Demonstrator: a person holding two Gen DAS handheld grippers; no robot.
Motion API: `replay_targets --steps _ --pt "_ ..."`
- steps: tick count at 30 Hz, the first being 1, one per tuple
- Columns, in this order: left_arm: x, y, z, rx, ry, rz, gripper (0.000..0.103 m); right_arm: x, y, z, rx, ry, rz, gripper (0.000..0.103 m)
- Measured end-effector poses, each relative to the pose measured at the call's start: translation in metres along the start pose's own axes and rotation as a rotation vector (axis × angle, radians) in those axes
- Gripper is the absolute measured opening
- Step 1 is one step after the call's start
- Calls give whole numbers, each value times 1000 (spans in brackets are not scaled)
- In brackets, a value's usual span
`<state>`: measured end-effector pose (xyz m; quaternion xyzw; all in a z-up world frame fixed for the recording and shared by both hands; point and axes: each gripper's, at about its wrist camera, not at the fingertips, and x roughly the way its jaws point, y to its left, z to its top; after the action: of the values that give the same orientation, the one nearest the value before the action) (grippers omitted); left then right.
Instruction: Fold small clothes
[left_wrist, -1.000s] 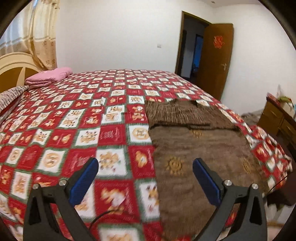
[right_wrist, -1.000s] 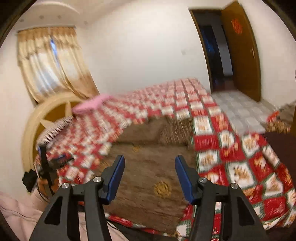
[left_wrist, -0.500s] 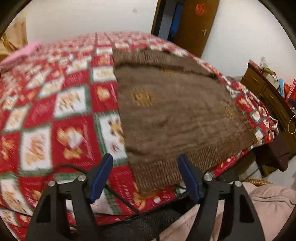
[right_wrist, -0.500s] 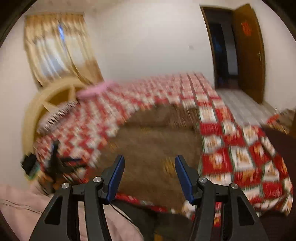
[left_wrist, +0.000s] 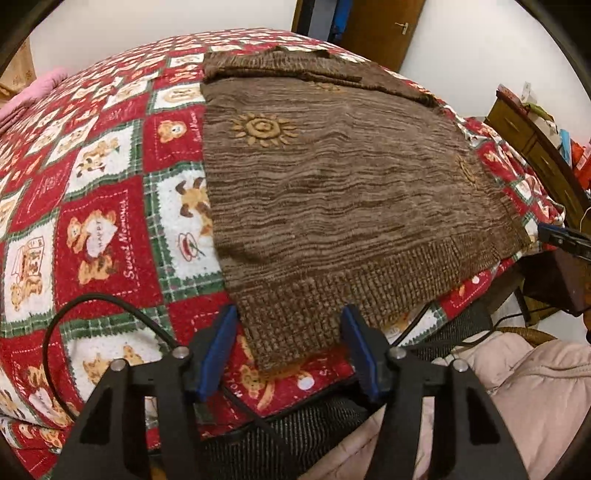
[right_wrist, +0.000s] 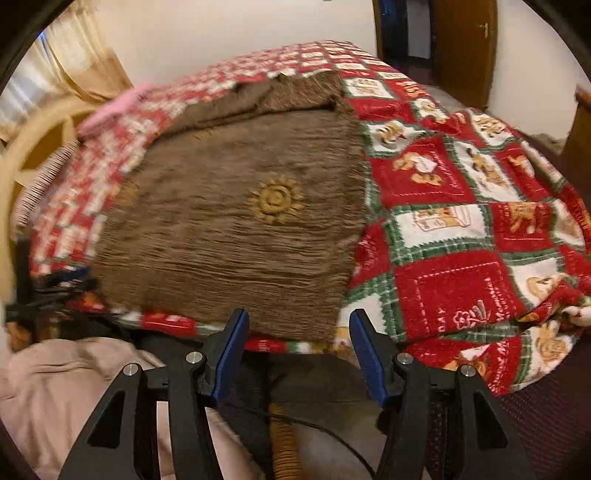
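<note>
A brown knitted sweater (left_wrist: 332, 192) with orange sun motifs lies flat on the bed, its ribbed hem at the near edge and its sleeves folded across the far end. My left gripper (left_wrist: 288, 325) is open, its blue fingers straddling the hem's left corner. In the right wrist view the sweater (right_wrist: 236, 221) lies the same way. My right gripper (right_wrist: 297, 328) is open, just at the hem's right corner. The right gripper's tip (left_wrist: 561, 240) shows at the right edge of the left wrist view.
The bed carries a red, white and green teddy-bear quilt (left_wrist: 96, 229). A pink folded cloth (right_wrist: 118, 107) lies near the headboard (right_wrist: 33, 155). A wooden dresser (left_wrist: 535, 147) stands to the right. A black cable (left_wrist: 92, 306) lies over the bed edge.
Both grippers have dropped and moved in toward the sweater's near hem, one at each corner. Both stayed open. The sweater has not moved.
</note>
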<state>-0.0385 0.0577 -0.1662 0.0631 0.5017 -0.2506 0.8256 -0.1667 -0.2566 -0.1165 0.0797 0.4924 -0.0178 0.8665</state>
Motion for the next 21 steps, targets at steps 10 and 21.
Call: replay_targets --steps 10,21 --pt "2 4 1 -19 -6 -8 42 43 -9 5 43 88 18 9" --pt "-18 13 36 -109 -66 -188 11 18 -32 30 162 47 342 4"
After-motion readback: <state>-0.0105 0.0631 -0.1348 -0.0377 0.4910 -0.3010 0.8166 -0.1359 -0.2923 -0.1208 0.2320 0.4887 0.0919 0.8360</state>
